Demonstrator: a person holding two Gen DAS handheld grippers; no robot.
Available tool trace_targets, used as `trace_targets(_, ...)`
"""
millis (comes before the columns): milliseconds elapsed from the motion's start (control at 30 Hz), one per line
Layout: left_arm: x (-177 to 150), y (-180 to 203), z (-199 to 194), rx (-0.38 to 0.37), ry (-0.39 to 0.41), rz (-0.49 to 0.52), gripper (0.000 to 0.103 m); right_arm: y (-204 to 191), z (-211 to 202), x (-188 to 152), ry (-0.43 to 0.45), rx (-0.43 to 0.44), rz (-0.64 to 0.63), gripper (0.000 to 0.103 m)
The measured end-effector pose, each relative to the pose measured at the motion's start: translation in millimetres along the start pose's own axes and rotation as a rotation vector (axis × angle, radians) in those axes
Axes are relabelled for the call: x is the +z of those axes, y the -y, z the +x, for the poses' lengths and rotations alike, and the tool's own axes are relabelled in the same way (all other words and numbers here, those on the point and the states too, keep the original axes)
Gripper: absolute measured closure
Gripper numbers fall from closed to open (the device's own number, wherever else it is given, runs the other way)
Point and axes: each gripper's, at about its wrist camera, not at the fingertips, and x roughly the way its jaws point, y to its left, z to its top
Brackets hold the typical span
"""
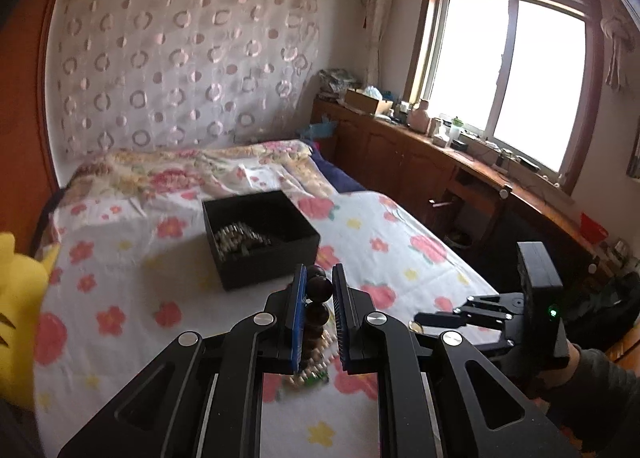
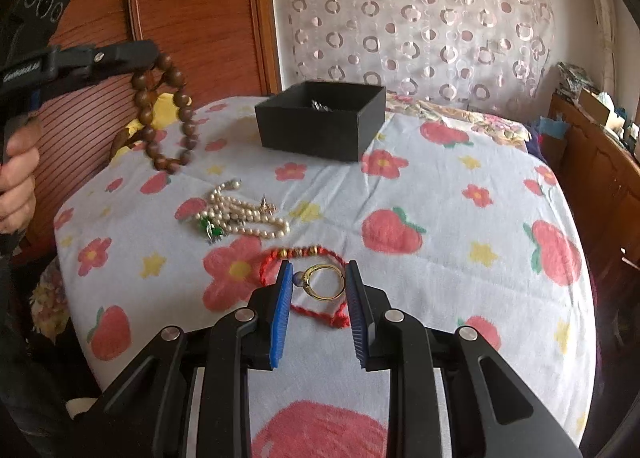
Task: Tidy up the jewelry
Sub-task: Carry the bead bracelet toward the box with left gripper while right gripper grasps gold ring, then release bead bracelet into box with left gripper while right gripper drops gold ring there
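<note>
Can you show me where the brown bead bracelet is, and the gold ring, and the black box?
brown bead bracelet [image 2: 182,100]: right wrist view, on a bead of its hanging loop.
gold ring [image 2: 326,282]: right wrist view, on the band's left side.
black box [image 2: 316,130]: right wrist view, on its front wall.

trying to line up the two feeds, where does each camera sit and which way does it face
Left wrist: on the left gripper, which is shut on the wooden bracelet; faces the black box and window; the right gripper and a hand show.
Right wrist: on the right gripper, over the gold ring; a hand shows.
Shared: box, bracelet, pearls.
</note>
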Motion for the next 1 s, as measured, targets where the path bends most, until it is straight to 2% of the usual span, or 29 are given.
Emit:
trace_targets(233,28,-5,14,0.039,0.026,0.042,0.091,-3,-7,29,0.05,-0.006,-0.03,0.074)
trace_targets(567,50,-29,64,0.074,-0.024,0.028,0.091,-3,-8,59,0.1,0.003,-0.037,0.074)
trace_targets(800,67,-36,79,0.106,-0.024,0.045,0.091,-5,-6,76,0.121,0.013,-0.041,0.074)
trace_targets(1000,81,-48,93,0.123,-0.023,0.022,0.091,1,-3,97,0.146,0.02,-0.025,0.074)
